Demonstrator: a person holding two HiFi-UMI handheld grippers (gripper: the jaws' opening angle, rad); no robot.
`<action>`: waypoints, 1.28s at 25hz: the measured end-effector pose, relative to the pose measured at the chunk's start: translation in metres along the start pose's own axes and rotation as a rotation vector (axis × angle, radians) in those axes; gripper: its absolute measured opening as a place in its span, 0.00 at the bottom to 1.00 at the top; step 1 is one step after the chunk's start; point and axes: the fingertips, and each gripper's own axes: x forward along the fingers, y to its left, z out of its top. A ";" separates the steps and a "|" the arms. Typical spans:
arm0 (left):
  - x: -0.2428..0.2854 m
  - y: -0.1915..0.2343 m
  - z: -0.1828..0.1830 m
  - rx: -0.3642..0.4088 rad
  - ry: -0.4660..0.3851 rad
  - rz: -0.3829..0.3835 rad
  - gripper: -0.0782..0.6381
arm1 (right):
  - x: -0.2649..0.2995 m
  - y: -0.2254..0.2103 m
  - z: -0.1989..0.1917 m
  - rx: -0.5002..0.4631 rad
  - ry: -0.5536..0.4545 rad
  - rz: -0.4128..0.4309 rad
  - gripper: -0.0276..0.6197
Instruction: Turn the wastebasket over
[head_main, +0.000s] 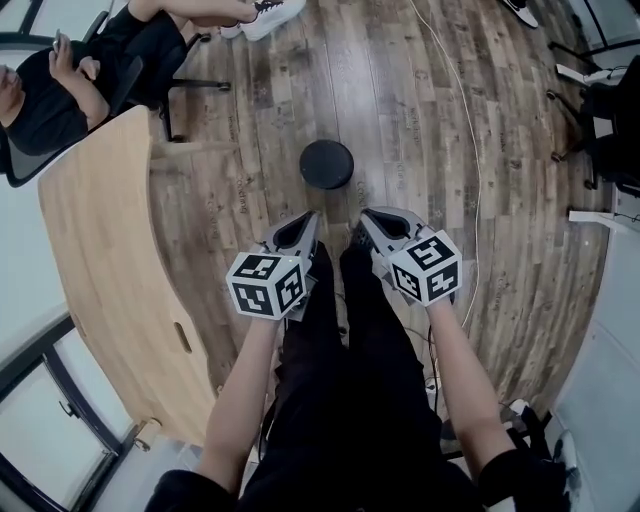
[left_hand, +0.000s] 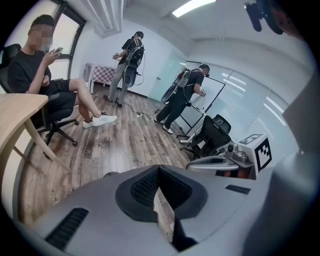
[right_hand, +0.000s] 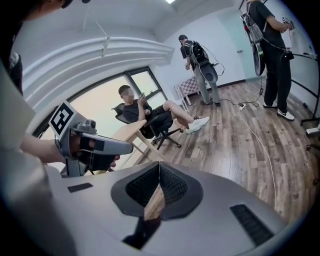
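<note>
In the head view, the round black wastebasket (head_main: 326, 164) stands on the dark wood-plank floor (head_main: 420, 110), a little ahead of the person's legs and well apart from both tools; from above it reads as a flat dark disc, so I cannot tell whether mouth or base faces up. The left gripper (head_main: 308, 218) and right gripper (head_main: 366, 216) are held side by side, angled down toward it, probably so they can meet its opposite sides, though neither touches it yet. A curved light wooden table (head_main: 95, 260) lies to the left and a thin white cable (head_main: 468, 180) to the right, both clear of the basket. The left gripper view settles what the overhead angle leaves vague: the left gripper's (left_hand: 159, 167) ribbed pads meet with nothing between them. It also shows a seated person in black (left_hand: 35, 80), two standing people and the other gripper. The right gripper view shows the right gripper (right_hand: 159, 165) likewise closed and empty; the basket is not clearly visible in either gripper view.
</note>
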 end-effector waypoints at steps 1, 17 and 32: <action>0.005 0.001 -0.003 0.002 0.012 -0.004 0.13 | 0.003 -0.002 -0.004 0.008 0.008 -0.002 0.09; 0.090 0.061 -0.055 0.084 0.156 -0.108 0.13 | 0.069 -0.031 -0.060 0.100 0.058 -0.085 0.09; 0.165 0.155 -0.119 0.110 0.224 -0.108 0.13 | 0.179 -0.094 -0.129 0.109 0.116 -0.170 0.09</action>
